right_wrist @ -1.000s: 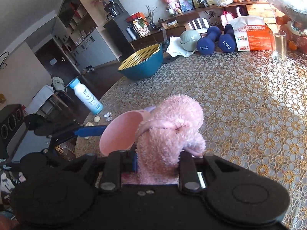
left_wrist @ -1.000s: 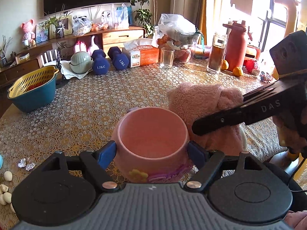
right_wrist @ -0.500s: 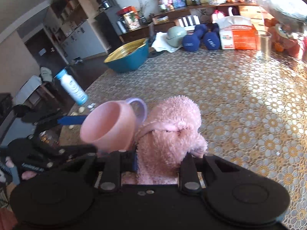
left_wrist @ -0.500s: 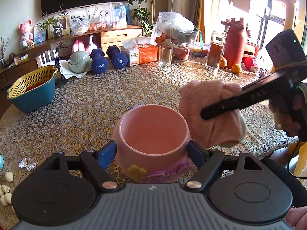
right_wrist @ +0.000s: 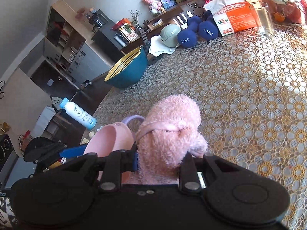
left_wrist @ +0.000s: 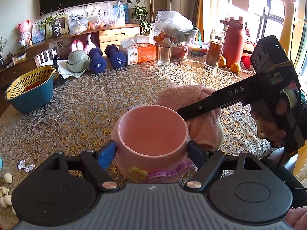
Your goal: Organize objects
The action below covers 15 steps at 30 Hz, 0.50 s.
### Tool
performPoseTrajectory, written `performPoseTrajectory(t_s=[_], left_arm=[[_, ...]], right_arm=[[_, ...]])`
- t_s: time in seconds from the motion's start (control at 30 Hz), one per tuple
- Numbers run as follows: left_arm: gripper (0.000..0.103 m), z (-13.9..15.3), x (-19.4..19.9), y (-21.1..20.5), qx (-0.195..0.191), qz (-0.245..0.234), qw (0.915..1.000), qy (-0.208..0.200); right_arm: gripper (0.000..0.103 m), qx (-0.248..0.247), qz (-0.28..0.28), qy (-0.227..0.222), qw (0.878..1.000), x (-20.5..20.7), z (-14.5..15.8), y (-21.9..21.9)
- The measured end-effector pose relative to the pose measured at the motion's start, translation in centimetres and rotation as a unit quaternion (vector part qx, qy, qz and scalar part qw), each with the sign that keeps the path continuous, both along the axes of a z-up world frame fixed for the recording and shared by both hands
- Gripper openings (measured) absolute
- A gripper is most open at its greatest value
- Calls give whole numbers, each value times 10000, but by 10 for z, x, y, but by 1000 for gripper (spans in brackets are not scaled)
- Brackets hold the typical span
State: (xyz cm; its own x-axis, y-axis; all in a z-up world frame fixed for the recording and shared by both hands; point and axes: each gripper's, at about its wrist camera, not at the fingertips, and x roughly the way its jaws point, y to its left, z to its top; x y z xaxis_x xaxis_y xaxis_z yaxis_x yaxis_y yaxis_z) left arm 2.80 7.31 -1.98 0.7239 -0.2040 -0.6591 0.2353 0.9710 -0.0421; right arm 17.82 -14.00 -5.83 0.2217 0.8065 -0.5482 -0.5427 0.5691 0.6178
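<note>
My left claw (left_wrist: 152, 152) grips the pink cup (left_wrist: 152, 134) by its sides, blue pads pressed against opposite walls; the cup is upright, mouth open and empty, over the patterned surface (left_wrist: 86, 105). My right claw (right_wrist: 161, 159) is clamped on the pink plush towel (right_wrist: 170, 132), held just beside the cup's right rim. In the right wrist view the cup (right_wrist: 109, 140) sits to the towel's left, its lilac handle (right_wrist: 132, 118) facing away. Farther back: blue dumbbells (left_wrist: 105, 58), teal basket (left_wrist: 29, 91), drinking glass (left_wrist: 164, 55).
</note>
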Motion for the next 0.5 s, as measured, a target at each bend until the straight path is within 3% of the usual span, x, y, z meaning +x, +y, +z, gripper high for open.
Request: performPoseTrajectory(t_s=[0.1, 0.5], left_arm=[[82, 0, 0, -1, 30, -19, 10000, 2], [81, 0, 0, -4, 106, -22, 9999, 27]], right_arm=[[22, 234, 47, 200, 9995, -3, -3, -6], [22, 151, 527, 137, 9984, -45, -1, -18]])
